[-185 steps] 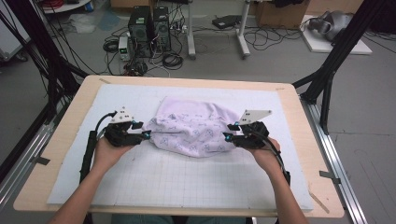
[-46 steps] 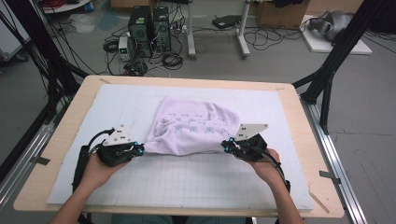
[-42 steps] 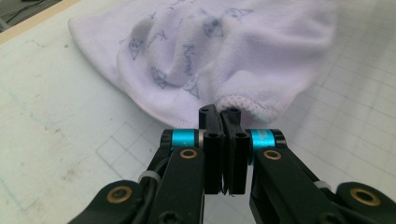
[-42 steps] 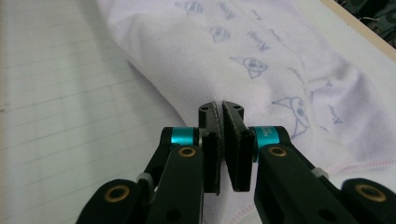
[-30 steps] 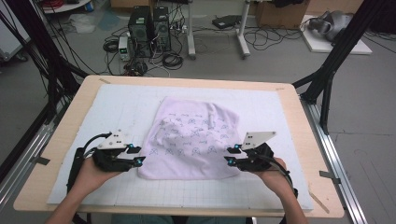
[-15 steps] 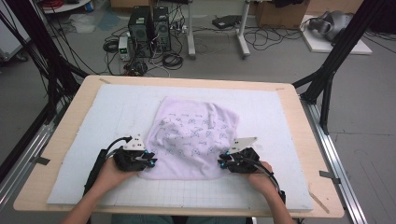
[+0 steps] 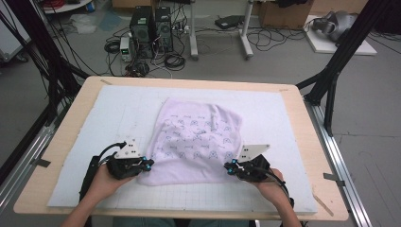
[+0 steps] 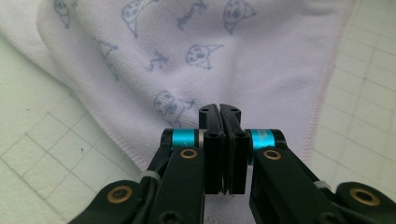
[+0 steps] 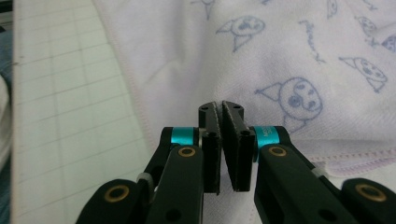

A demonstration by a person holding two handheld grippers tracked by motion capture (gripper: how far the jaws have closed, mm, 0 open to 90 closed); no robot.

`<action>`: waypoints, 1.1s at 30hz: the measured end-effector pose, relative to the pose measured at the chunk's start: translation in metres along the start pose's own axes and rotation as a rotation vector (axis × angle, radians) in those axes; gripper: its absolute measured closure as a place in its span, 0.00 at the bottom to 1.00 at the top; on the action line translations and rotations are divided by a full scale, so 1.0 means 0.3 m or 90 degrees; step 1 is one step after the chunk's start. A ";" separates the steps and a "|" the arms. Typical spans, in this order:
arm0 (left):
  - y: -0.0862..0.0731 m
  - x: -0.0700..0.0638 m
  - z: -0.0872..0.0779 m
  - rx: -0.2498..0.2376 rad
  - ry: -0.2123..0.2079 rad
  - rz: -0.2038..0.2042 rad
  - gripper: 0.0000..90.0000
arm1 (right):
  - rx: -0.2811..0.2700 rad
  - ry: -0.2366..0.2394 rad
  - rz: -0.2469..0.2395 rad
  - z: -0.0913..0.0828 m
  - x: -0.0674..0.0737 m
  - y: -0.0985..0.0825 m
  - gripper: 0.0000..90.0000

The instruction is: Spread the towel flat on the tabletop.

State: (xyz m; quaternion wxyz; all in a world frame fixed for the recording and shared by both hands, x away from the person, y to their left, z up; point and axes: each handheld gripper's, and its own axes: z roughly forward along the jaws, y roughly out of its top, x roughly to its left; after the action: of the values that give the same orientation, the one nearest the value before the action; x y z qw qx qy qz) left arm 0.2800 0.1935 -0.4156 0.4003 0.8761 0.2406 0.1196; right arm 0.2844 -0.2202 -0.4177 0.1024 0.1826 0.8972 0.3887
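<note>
Towel: a lilac printed towel [image 7: 196, 142] lies rumpled mid-mat, its near corners at the two grippers.
Left gripper: left gripper [image 7: 147, 165] is at the towel's near-left corner; its fingers [image 8: 210, 140] have just been closing and now pinch the cloth.
Right gripper: right gripper [image 7: 229, 167] is at the near-right corner; its fingers [image 9: 211, 140], just closing too, now clamp the hem.
Mat: a white gridded mat [image 7: 108, 113] lies under the towel.
Bench: a wooden bench [image 7: 302, 123] carries the mat.

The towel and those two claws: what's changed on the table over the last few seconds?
Both claws, left and right, came back toward the person, drawing the towel flatter. They let go, then have just been closing at its near corners. Both now look shut, though any pinched fabric can't be made out. The white mat stayed put.
</note>
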 end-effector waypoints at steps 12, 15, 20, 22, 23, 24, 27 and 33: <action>0.078 -0.104 -0.208 -0.049 -0.018 0.053 0.97 | -0.059 0.032 -0.061 -0.194 0.111 0.083 0.95; 0.081 -0.107 -0.204 -0.045 -0.019 0.049 0.73 | -0.073 0.037 -0.069 -0.216 0.120 0.102 0.86; 0.054 -0.036 -0.108 -0.040 -0.002 0.019 0.66 | -0.044 0.013 -0.048 -0.140 0.061 0.095 0.72; 0.039 0.000 -0.054 -0.021 -0.001 -0.002 0.66 | -0.021 0.004 -0.033 -0.084 0.025 0.079 0.68; 0.034 0.012 -0.027 -0.008 0.001 -0.006 0.66 | -0.012 0.003 -0.026 -0.053 0.008 0.067 0.66; 0.028 0.022 -0.002 0.000 -0.002 -0.009 0.66 | -0.002 0.006 -0.014 -0.024 -0.009 0.056 0.65; 0.010 0.037 0.061 0.029 -0.013 -0.017 0.65 | 0.032 0.027 0.011 0.052 -0.038 0.030 0.65; -0.013 0.019 0.099 0.044 -0.010 0.005 0.90 | 0.032 0.015 0.004 0.092 -0.026 0.001 0.82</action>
State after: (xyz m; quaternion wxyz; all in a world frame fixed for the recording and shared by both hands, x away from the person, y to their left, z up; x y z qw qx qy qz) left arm 0.2957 0.1795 -0.4378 0.3711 0.8913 0.2382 0.1059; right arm 0.3006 -0.2049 -0.4359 0.0857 0.1837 0.9072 0.3687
